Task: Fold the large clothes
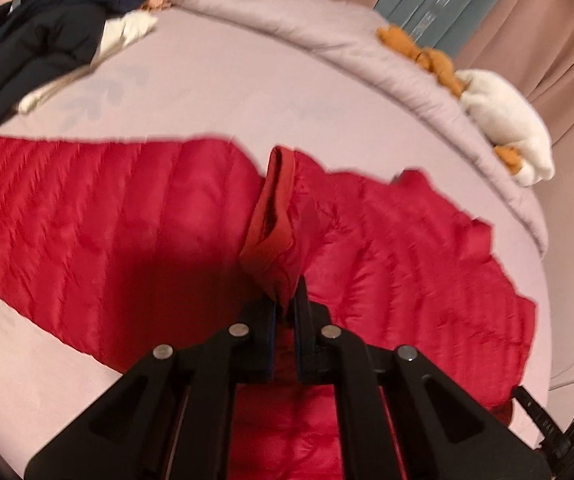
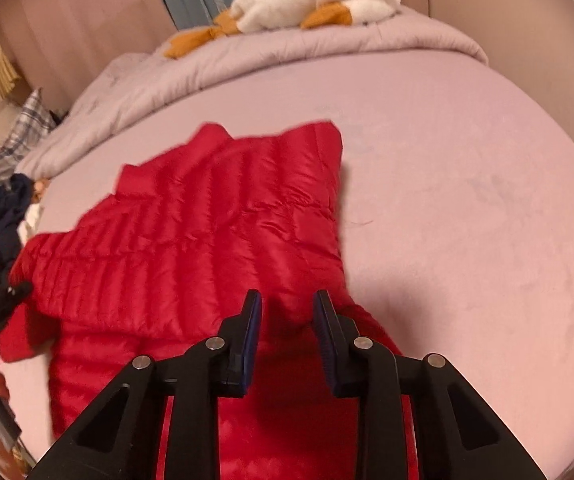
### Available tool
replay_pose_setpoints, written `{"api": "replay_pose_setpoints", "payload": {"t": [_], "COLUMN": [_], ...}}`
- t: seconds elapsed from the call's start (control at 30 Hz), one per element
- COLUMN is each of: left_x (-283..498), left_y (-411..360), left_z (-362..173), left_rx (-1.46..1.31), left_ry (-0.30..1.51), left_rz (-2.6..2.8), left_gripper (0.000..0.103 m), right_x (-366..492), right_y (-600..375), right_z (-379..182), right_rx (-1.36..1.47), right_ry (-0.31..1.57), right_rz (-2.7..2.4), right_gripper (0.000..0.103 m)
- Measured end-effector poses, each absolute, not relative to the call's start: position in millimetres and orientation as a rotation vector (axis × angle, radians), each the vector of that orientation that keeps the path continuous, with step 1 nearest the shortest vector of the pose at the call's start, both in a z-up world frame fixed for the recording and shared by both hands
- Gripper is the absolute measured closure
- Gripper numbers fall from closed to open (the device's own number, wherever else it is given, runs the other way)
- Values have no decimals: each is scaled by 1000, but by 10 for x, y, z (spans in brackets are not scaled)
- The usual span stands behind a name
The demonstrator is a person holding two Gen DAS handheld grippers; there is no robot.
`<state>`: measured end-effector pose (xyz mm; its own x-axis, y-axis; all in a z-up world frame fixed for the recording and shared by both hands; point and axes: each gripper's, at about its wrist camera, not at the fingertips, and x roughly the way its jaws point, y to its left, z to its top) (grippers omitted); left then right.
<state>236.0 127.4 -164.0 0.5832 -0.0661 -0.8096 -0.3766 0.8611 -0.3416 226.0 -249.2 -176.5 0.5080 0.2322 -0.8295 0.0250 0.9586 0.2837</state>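
The red down jacket lies spread on the bed. My left gripper pinches its cuff; my right gripper hangs part-spread over a fold, gripping nothing. It looks light, puffy and slippery, so I'd hold seams and cuffs.

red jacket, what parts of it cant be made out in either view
- Left wrist view: the red jacket near edge is hidden behind the left tongs; motion blur smears its cuff.
- Right wrist view: the right tongs cover its lower part; whether their pads touch fabric is unclear.
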Motion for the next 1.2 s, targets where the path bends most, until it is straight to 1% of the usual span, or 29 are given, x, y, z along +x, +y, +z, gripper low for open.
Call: {"api": "replay_pose_setpoints", "payload": {"t": [0.13,0.27,0.47,0.6,0.67,0.7,0.77,0.8,0.83,0.87,0.9,0.97,1.0,1.03,1.07,1.1,1.17,1.2], "left_x": [2364,2377,2362,2241,2148,2103,1974,1917,1854,1766,1717,1572,1513,1420,1331,1260,1103,1022], "left_y": [1285,1262,1203,1193,1183,1174,1173,1174,1172,1175,1169,1171,1162,1173,1182,1193,1242,1278], "left_z": [-1848,-1923,-1880,-1718,-1579,-1517,-1337,-1258,-1178,-1068,-991,-811,-742,-662,-594,-558,-515,-516], "left_rx": [-515,-502,-470,-466,-463,-464,-473,-477,-481,-486,-489,-492,-492,-496,-505,-512,-534,-544], "left_ry": [989,1002,1008,996,975,962,923,906,890,867,852,815,798,770,741,720,681,671], "left_rz": [207,221,227,210,201,197,186,180,174,161,153,139,138,137,137,139,152,170], "left_gripper": [96,93,91,88,79,76,64,61,55,48,44,25,20,12,5,2,0,0], "right_x": [2332,2331,2363,2282,2221,2188,2100,2050,2016,1981,1913,1850,1777,1759,1741,1682,1563,1488], "right_y": [-2458,-2454,-2443,-2391,-2394,-2398,-2406,-2404,-2393,-2363,-2355,-2302,-2288,-2281,-2268,-2257,-2236,-2223], "right_z": [-1960,-2056,-2068,-1927,-1837,-1791,-1678,-1603,-1544,-1465,-1373,-1220,-1122,-1057,-985,-915,-779,-720], "right_rx": [266,258,233,187,177,181,187,185,182,178,174,168,163,160,158,159,166,166], "right_ry": [1081,1091,1088,1052,1028,1019,996,978,963,943,918,884,860,846,825,802,747,720], "right_rz": [115,112,100,74,76,85,98,106,112,120,132,151,165,173,183,190,205,215], "right_gripper": [74,74,74,74,74,74,73,71,68,62,54,47,45,42,32,22,11,8]}}
